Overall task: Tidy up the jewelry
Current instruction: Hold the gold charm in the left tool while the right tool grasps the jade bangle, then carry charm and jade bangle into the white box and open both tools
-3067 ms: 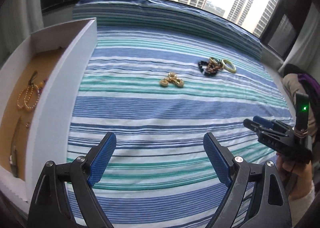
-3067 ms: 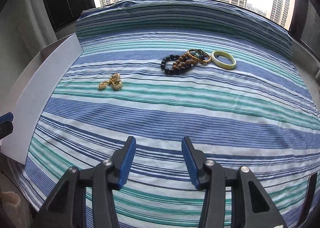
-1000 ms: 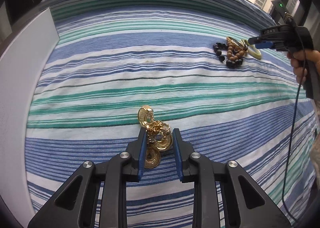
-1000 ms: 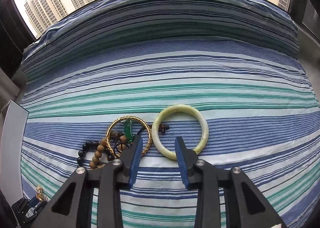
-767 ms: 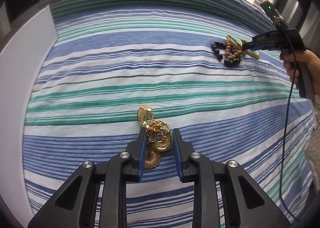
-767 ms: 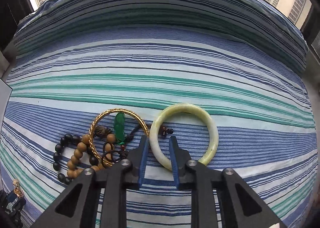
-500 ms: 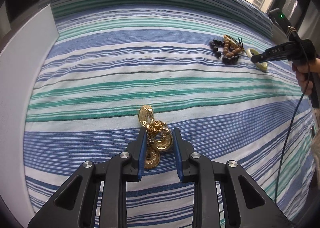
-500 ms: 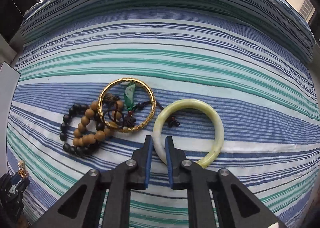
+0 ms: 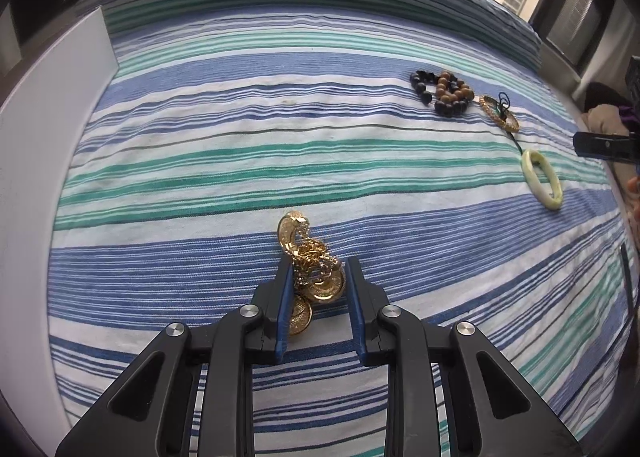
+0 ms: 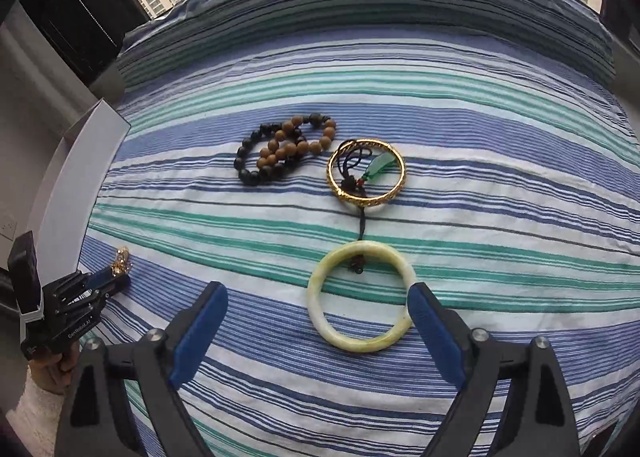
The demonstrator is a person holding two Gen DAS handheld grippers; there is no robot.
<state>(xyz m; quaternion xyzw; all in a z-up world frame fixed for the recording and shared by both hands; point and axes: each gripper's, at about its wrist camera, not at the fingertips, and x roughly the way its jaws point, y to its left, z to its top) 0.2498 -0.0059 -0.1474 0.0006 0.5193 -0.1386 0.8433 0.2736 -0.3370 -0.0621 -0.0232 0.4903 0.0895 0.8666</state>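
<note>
Bottom centre, left gripper (image 9: 318,289) is clamped on the gold chain bundle (image 9: 310,277); right gripper (image 10: 318,317) gapes wide around the jade bangle (image 10: 360,295)

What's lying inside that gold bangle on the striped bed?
Inside the gold bangle lie a green leaf-shaped pendant and knotted dark cord. The cord trails out toward the pale jade bangle. What the knot covers cannot be seen.

Soft window daylight — sharp focus, heavy fisheye edge-warp.
</note>
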